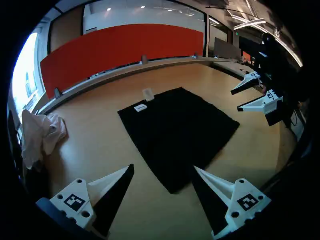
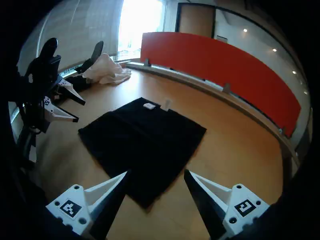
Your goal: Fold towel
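Lying flat in the middle of the frame, the black towel (image 1: 176,128) covers the wooden counter (image 1: 92,148). The left hand-held gripper (image 1: 163,168) hovers at its near corner, spread wide and empty; the right hand-held gripper (image 2: 156,172) is equally wide.

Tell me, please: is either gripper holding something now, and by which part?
Nothing is held. The left gripper and the right gripper are both open, and the towel lies flat on the table.
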`<control>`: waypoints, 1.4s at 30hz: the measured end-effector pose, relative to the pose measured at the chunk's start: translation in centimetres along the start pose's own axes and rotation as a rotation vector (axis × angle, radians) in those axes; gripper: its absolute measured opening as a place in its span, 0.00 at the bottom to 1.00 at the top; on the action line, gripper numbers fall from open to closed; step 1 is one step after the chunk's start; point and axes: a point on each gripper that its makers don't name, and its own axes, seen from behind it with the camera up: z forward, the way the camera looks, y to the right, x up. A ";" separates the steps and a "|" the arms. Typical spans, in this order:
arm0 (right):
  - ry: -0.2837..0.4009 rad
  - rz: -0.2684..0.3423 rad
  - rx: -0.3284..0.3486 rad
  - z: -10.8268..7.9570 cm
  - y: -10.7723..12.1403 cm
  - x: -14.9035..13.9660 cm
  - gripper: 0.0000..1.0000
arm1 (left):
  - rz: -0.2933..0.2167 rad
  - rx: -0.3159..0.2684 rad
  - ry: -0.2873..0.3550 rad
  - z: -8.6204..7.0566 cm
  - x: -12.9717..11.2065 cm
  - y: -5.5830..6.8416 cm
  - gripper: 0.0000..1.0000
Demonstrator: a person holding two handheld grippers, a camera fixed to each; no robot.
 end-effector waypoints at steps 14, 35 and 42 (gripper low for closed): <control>-0.096 -0.007 0.055 1.3 -1.9 -4.5 1.00 | 0.014 -0.039 -0.089 1.8 -3.6 1.3 0.99; -0.149 -0.010 0.091 1.8 -2.3 -6.6 0.94 | 0.010 -0.072 -0.159 3.0 -5.2 2.1 0.99; -0.151 0.009 0.113 1.7 -2.6 -6.8 0.86 | 0.034 -0.063 -0.168 3.0 -5.3 2.2 0.98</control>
